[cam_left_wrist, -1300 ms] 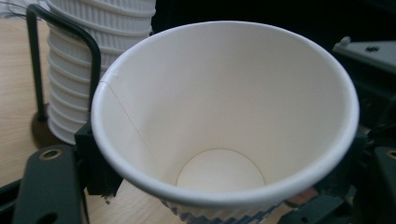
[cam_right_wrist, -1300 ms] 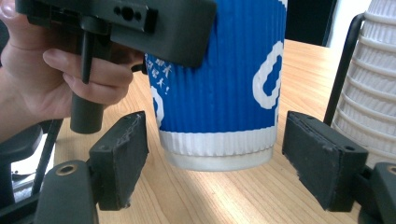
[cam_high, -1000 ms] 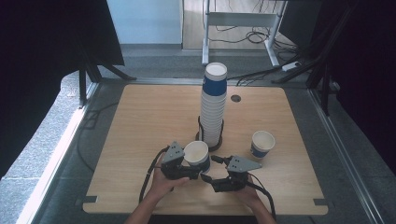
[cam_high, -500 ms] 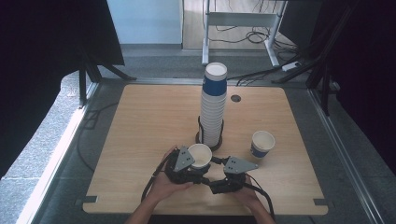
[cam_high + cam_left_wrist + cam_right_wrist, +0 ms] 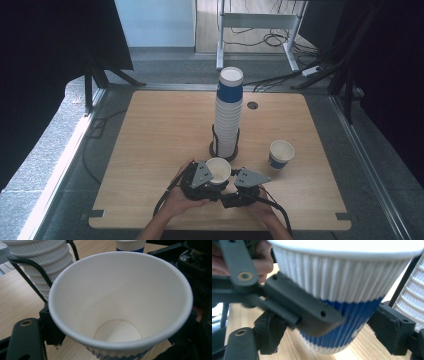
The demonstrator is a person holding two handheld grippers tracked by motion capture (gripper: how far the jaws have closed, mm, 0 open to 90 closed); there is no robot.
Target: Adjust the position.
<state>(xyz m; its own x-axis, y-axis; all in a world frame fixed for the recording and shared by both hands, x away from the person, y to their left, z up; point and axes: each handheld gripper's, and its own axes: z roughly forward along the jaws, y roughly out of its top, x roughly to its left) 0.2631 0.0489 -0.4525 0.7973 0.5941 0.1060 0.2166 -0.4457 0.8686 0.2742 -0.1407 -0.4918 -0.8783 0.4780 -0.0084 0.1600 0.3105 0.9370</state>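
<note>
From above, a paper cup (image 5: 218, 170) sits between both grippers, just in front of the tall cup stack (image 5: 228, 114).

The left gripper (image 5: 117, 340) pinches this cup, its jaws on both sides.

The right gripper (image 5: 337, 337) has jaws around it too; I cannot tell whether they press.

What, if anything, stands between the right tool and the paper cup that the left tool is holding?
A jaw of the left tool does: in the right gripper view it crosses the paper cup on its blue side, before one jaw of the right tool. The other jaw looks unobstructed.
</note>
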